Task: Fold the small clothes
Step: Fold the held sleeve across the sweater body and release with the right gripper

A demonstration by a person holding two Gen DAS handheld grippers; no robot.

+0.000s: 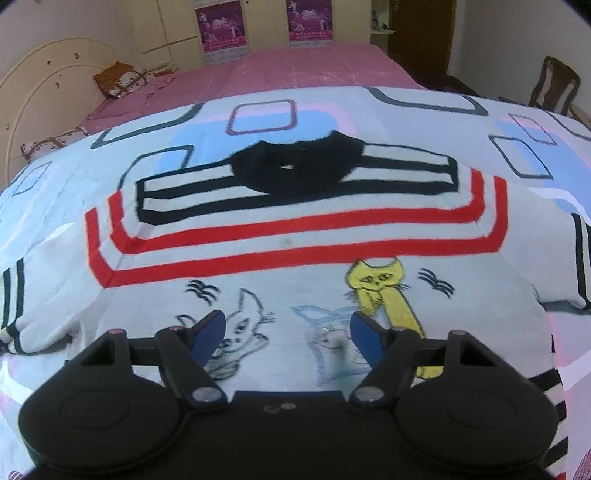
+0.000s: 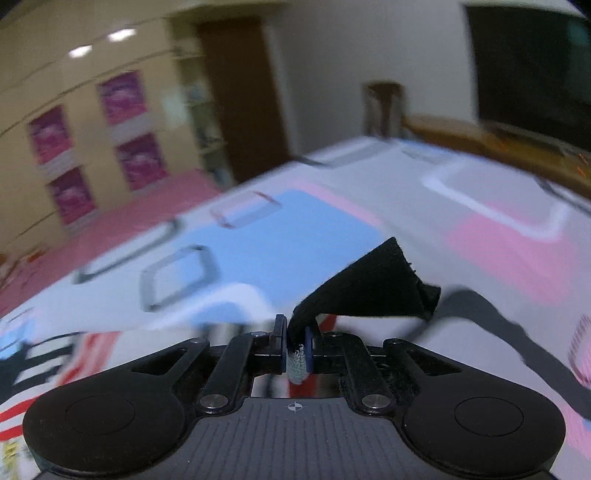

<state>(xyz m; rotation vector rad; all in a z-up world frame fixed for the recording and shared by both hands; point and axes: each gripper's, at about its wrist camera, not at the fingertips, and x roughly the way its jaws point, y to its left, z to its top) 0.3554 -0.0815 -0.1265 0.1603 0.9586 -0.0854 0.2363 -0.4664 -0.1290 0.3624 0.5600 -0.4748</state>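
Shirt (image 1: 295,236): a small white top with red and black stripes, a black collar (image 1: 291,170) and cat drawings near the hem, spread front-up on a patterned quilt (image 1: 517,122) that covers the near part of a pink bed (image 1: 314,66). In the left wrist view its long axis runs away from the camera, hem nearest, collar at the far end and pointing toward the wardrobe (image 1: 173,33); the sleeves lie out to either side, the striped cuffs at the frame edges.

It looks like light, limp knit cloth, so it should drape and sag wherever it is not supported, and should slide easily over the quilt. Nothing about it seems fragile. Hems, cuffs and the ribbed collar are probably the best holds, being doubled and thicker; a pinch in the flat middle would likely just bunch it.

Left gripper (image 1: 287,332) hovers over the hem area with jaws wide and nothing between them, the blue pads (image 1: 210,332) either side of the drawn cats.

Right gripper (image 2: 295,349) is pinched tight on a black fabric edge (image 2: 369,291), lifted clear of the quilt; the view is blurred, and whether that piece is the collar I cannot tell.
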